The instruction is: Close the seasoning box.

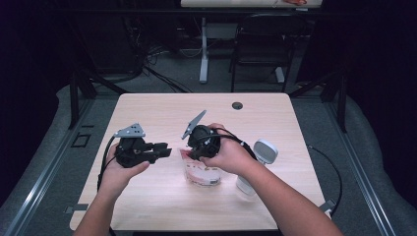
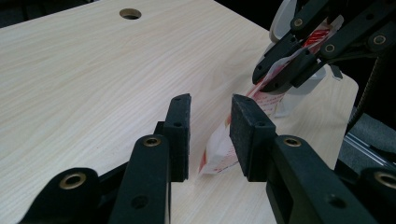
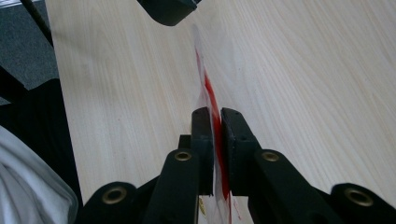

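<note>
Print on bag (image 1: 200,173) too small and blurred to be read in high view. Upper edge of bag covered by right gripper (image 1: 189,150) and hand (image 1: 231,156). In left gripper view, bag's top hidden behind right gripper's jaws, lower corner partly hidden behind left gripper (image 2: 210,135) pad. In right gripper view, bag cut off at bottom edge. White object (image 1: 258,160) beside right hand partly hidden by forearm; identity not determinable.

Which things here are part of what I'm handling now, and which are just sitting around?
In the job:
- red-and-white plastic bag, edge pinched in the right tongs
- left tongs, open, lined up with the bag's near end, not gripping it

Lying about:
- white device standing beside the right hand
- table with its cable hole
- chair beyond the table
</note>
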The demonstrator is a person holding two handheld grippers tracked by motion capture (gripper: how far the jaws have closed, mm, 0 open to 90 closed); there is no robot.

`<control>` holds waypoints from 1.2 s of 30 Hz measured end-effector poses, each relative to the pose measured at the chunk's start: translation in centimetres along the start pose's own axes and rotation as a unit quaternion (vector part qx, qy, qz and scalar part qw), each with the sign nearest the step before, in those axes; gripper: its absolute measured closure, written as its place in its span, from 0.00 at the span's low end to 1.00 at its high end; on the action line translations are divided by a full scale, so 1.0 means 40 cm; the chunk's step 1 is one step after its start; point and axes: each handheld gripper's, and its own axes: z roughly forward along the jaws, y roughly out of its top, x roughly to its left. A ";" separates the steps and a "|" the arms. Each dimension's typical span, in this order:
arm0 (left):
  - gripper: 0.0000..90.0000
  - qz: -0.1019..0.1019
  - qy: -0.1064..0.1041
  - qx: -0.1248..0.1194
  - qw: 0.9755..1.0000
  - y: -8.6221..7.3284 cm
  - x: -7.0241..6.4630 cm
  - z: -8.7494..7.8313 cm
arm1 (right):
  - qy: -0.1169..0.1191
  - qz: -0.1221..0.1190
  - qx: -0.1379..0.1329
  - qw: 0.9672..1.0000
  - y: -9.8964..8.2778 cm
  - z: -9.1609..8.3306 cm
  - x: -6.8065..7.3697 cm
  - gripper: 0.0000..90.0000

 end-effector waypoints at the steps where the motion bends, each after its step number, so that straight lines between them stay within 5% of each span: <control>1: 0.77 0.000 0.000 0.000 1.000 0.000 0.000 0.000 | 0.000 -0.001 0.000 1.000 0.000 0.000 0.000 0.96; 36: 0.75 0.002 -0.005 0.000 1.000 -0.001 -0.001 0.004 | -0.004 -0.015 -0.004 1.000 -0.008 -0.011 0.004 1.00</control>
